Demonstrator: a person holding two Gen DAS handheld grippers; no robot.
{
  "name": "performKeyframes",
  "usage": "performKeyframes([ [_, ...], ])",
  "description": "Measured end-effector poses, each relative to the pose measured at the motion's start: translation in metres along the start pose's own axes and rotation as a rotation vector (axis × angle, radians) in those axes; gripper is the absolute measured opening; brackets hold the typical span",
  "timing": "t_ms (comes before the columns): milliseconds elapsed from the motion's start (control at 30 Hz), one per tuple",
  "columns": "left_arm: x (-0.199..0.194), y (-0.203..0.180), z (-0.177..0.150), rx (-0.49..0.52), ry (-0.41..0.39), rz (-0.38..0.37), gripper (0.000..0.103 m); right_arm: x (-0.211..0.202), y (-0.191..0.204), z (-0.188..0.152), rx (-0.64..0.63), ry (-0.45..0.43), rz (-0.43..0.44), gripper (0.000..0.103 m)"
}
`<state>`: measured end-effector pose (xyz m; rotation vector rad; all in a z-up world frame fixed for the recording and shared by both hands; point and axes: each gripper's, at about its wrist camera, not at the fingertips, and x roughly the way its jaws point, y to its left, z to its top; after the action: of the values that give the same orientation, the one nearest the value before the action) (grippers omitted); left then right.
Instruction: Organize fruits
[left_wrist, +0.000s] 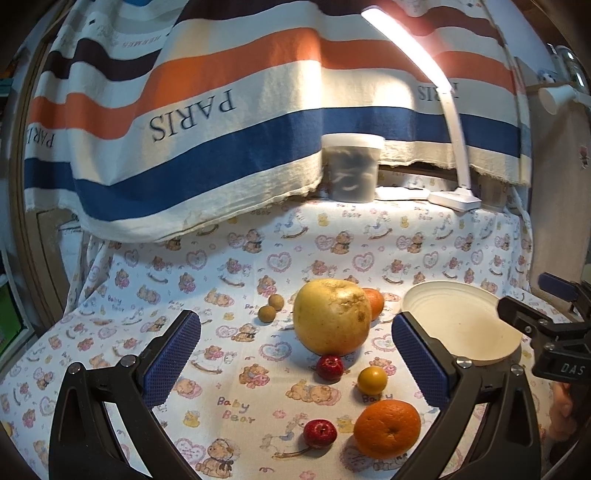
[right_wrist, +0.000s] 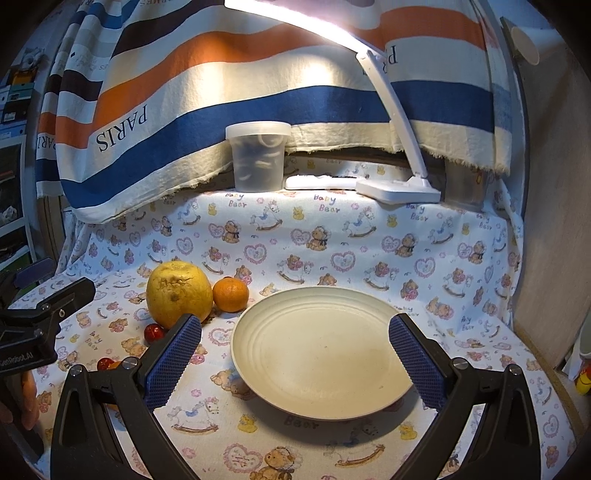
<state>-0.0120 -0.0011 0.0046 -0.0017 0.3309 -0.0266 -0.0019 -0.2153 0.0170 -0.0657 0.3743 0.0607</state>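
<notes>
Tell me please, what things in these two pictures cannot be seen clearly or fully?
- Lidded tub, both views: contents unclear behind cloudy plastic.
- Near orange, right wrist view: mostly hidden by the right gripper's finger.
- Plate, left wrist view: right edge covered by the right gripper.
- Two small brown fruits, left wrist view: too small to name.
- Lamp, right wrist view: head cut by the top edge.

Both grippers hover above the bear-print tablecloth (left_wrist: 240, 258), jaws spread wide and holding nothing: the left gripper (left_wrist: 295, 354) over its left part, the right gripper (right_wrist: 295, 354) over its right.
</notes>
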Motion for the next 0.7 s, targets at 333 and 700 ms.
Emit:
performKeyframes([
  [333, 0.0053, 0.0073, -0.0022, -0.038, 0.034, 0.045, 0.103, 0.0055, -0.0069, 0.0003, 0.033, 0.031, 0.015, 0.102],
  [700, -0.0028, -0.0007, -0.0009, -0.004, -0.008, 0.047, 0.103, 0.0073, 0.0006, 0.0001, -0.003, 0.039, 0.042, 0.102],
])
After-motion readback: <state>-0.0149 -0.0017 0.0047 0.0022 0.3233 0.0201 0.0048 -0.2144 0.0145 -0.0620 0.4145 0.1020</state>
